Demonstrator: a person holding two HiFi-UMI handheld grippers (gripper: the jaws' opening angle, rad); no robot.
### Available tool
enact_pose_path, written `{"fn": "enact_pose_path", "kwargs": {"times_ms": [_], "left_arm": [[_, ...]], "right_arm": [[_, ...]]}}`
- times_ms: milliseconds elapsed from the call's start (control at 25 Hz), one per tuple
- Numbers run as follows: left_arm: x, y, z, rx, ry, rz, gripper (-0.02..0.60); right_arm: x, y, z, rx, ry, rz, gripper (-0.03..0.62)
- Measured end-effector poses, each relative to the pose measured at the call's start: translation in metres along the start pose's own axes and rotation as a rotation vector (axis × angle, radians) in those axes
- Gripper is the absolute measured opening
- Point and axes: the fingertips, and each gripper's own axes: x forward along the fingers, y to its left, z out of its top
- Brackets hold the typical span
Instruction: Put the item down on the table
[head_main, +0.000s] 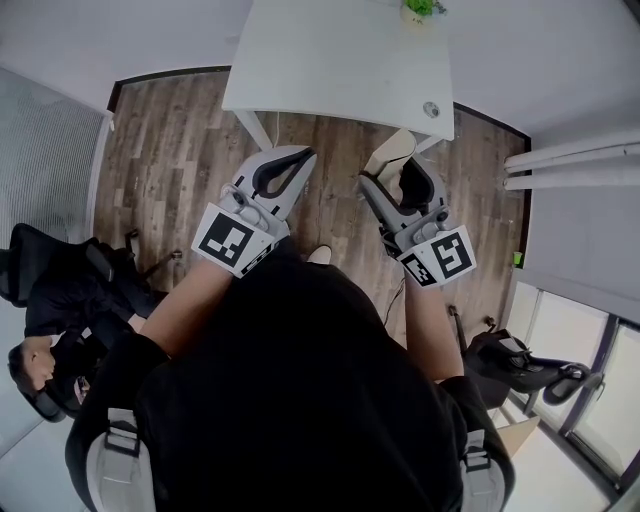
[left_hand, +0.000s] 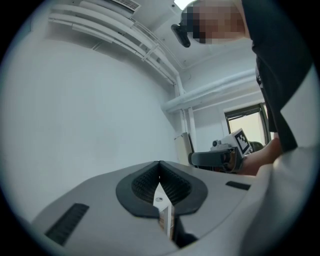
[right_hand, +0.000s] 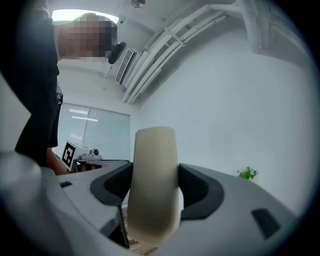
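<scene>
Item (right_hand: 152, 150) sits clamped between jaws of right tool (right_hand: 155, 175), protruding beyond them. Left tool (left_hand: 160, 166) clenched, empty. Both short of surface (head_main: 340, 60).

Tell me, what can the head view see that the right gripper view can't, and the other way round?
Only the head view shows the white table and a seated person in black off to the side. Only the right gripper view looks upward, showing a slatted vent and a bright ceiling light. Both show the right gripper shut on a beige item, and a small green plant.
</scene>
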Motion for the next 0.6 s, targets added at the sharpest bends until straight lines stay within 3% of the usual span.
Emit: {"fn": "enact_pose_path", "kwargs": {"times_ms": [400,600], "left_arm": [[0.033,0.033,-0.012,-0.021,-0.003,-0.008,-0.006],[0.061,0.084,-0.017,-0.036,-0.002,-0.032,-0.006]], "right_arm": [[0.028,-0.033,-0.011,0.007,0.013,-0.015,0.285],[0.078,-0.059,-0.01,0.01,0.022,-0.014,0.285]]}}
